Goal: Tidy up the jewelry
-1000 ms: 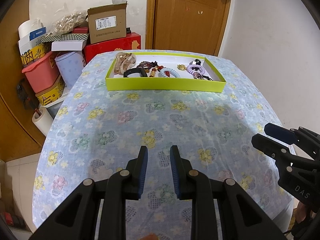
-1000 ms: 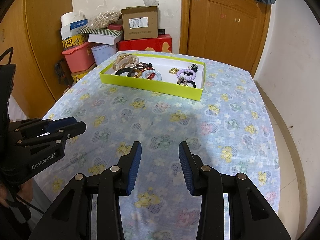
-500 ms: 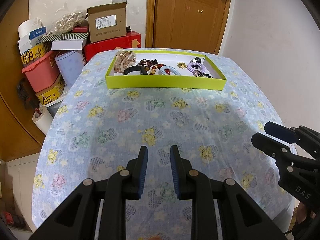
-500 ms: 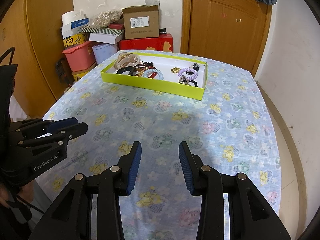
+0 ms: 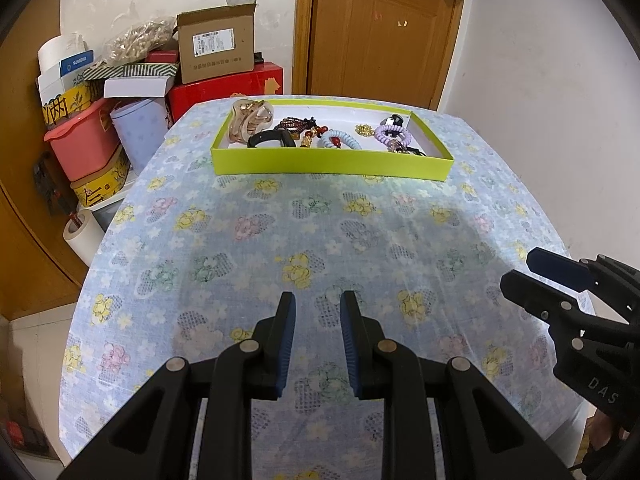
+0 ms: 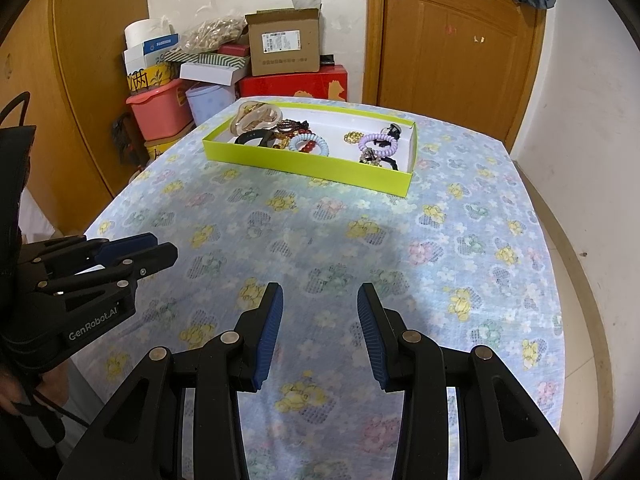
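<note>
While both my grippers hang over the near end of the counter [image 5: 248, 240], nothing is in either of them: the left gripper [image 5: 317, 312] has its jaws parted a modest way with only flowered cloth showing in the gap, and the right gripper [image 6: 319, 304] has its jaws spread noticeably wider, also empty. All the jewelry sits at the far end in the lime-green tray [image 5: 332, 166], well apart from me. Going by the left wrist view, there's a beige hair claw [image 5: 250, 120] in the tray's far left corner, a black bangle [image 5: 272, 139] just in front of it, a light blue spiral hair tie [image 5: 340, 140] around the middle with red beads [image 5: 318, 131] beside it, a small gold piece [image 5: 364, 130], and a purple spiral hair tie [image 5: 392, 134] toward the right end. Past the counter there's a wooden door [image 5: 380, 32] and a pile of stuff, including a cardboard box [image 5: 216, 48] on a red box [image 5: 224, 92] and a pink tub [image 5: 80, 140].
</note>
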